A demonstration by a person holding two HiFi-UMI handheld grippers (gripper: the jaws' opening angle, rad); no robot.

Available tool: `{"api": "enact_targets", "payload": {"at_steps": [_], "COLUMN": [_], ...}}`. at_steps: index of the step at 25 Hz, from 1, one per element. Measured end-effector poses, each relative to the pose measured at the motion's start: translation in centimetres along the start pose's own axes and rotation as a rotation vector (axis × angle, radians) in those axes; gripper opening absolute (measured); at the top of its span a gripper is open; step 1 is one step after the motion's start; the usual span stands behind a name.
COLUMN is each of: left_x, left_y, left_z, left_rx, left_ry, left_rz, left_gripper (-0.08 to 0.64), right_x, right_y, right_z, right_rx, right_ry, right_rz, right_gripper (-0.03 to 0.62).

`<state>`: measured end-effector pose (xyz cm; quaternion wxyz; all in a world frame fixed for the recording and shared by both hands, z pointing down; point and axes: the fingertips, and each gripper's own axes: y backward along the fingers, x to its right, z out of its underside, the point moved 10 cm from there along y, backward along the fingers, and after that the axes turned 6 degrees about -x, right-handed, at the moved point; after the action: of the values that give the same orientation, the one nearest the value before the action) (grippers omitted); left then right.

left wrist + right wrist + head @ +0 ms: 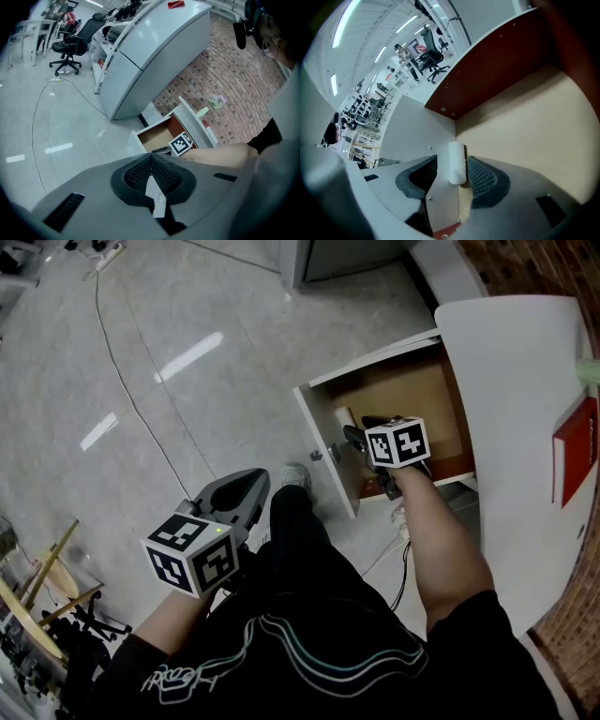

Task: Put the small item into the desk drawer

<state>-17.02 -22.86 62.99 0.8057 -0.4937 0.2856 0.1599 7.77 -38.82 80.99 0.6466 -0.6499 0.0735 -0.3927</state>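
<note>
Drawer floor (525, 126): small white item (457, 162) between parted right fingers (483, 180)

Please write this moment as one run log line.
right gripper open | white item in drawer, between jaws | left gripper shut

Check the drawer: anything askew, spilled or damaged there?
Nothing stands out. The small white roll lies inside the open drawer, along the edge where its white wall meets its wooden floor. The right gripper is open around it, pads clear of it. No spill or damage shows.
</note>
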Motion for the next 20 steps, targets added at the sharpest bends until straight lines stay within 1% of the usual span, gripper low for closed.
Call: {"api": "enact_targets", "payload": {"at_steps": [3, 9, 12, 15, 17, 20], "left_x": [0.8, 2.7, 4.3, 6.4, 8.2, 10.9], "left_y": [1.2, 4.4, 6.5, 9.0, 11.2, 15.1], "left_z": [0.2, 1.3, 1.8, 1.8, 1.8, 2.1], "left_rx": [0.006, 0.010, 0.019, 0.050, 0.079, 0.123], "left_ry": [-0.022, -0.062, -0.091, -0.137, -0.179, -0.246], "left_rz": [0.004, 0.025, 0.055, 0.079, 0.095, 0.121], "left_gripper": [0.020, 0.021, 0.021, 0.021, 0.020, 0.021], "right_x": [-0.9, -4.7, -7.6, -11.1, -13.6, -17.8], "right_y": [2.0, 8.2, 12.2, 17.2, 21.0, 26.4], "right_z": [0.3, 1.0, 1.4, 1.7, 2.6, 4.8], "right_rx": [0.032, 0.156, 0.251, 0.357, 0.429, 0.524], "right_ry": [-0.011, 0.029, 0.060, 0.106, 0.116, 0.119], "right_rz": [-0.008, 0.014, 0.022, 0.023, 0.035, 0.037], "right_gripper": [0.210, 0.212, 0.210, 0.210, 0.197, 0.175]}}
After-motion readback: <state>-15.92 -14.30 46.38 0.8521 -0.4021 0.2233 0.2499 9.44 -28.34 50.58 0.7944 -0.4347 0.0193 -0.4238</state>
